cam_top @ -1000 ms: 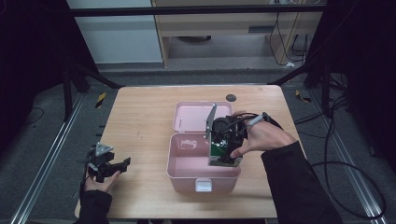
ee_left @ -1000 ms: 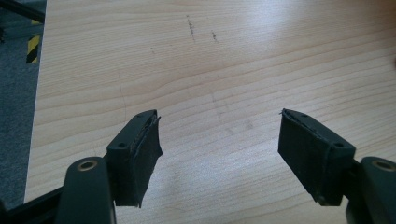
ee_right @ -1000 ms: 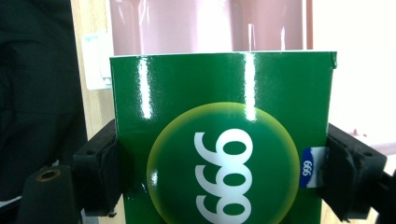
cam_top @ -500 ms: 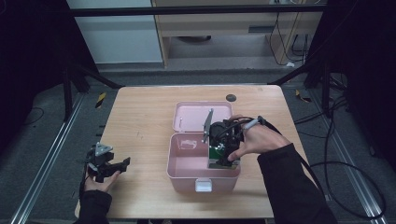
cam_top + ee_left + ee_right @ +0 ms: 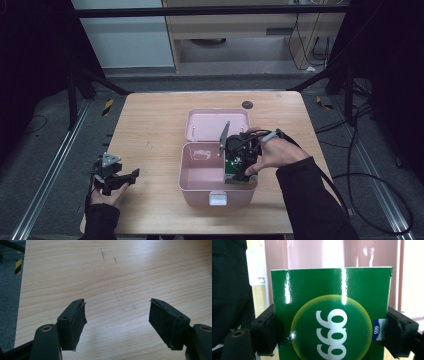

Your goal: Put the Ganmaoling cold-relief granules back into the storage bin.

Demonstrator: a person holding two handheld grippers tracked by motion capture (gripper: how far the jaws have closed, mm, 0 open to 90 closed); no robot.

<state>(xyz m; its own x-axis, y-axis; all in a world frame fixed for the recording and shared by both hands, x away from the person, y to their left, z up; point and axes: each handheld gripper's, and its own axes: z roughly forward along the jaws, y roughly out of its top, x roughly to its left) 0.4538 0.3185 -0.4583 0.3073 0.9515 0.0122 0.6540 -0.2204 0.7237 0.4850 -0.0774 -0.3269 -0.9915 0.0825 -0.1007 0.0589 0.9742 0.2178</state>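
Right gripper [image 5: 239,167]: jaws clamped on the two side faces of a green box [image 5: 332,315]. Glossy front face carries a yellow-green disc with large white figures "666" as seen in the right gripper view, where they may be upside down; a small blue patch at the box's edge shows the same three figures in white. High view: the green box sits at the right end of the pink case [image 5: 200,175], down inside it, near the front wall with the white latch [image 5: 218,199]. Lid [image 5: 210,125] lies open and flat behind. Left gripper [image 5: 117,317]: jaws wide apart, nothing between them, over bare table [image 5: 125,272] near its left front corner, well apart from the case
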